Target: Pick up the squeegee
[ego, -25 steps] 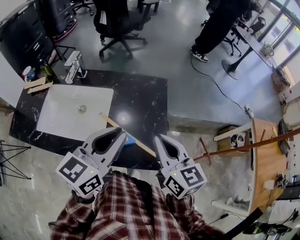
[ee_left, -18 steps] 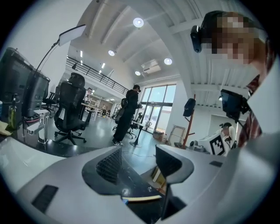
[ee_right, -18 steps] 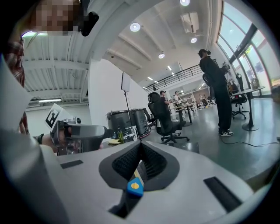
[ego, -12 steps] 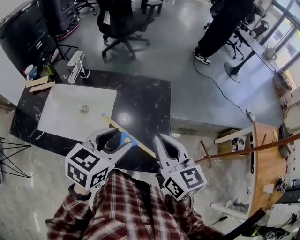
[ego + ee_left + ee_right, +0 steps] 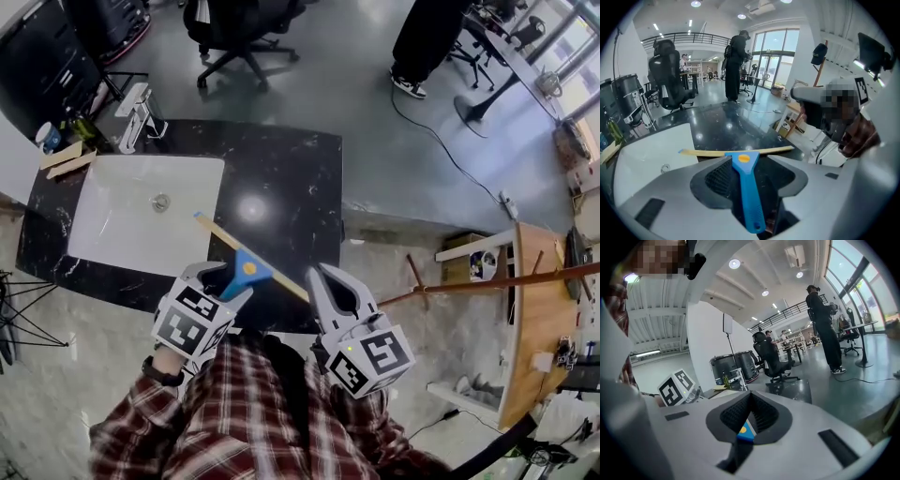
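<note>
Blue squeegee [image 5: 746, 197] handle lies lengthwise between the left hand-held gripper's [image 5: 228, 281] just-opened, spread jaws at the bench's [image 5: 291, 206] near edge; the right hand-held gripper [image 5: 319, 277] is pressed together.

No words, brand names or numbers can be read anywhere in these views. The only printed marks are black-and-white square code patterns, which spell nothing. One set is on the left cube [image 5: 192, 323] of the left gripper [image 5: 228, 274], at eight o'clock in the head view. Another is on the right cube [image 5: 372, 356] of the right gripper [image 5: 323, 274], at five o'clock. The left cube's pattern also shows at eight o'clock in the right gripper view.
</note>
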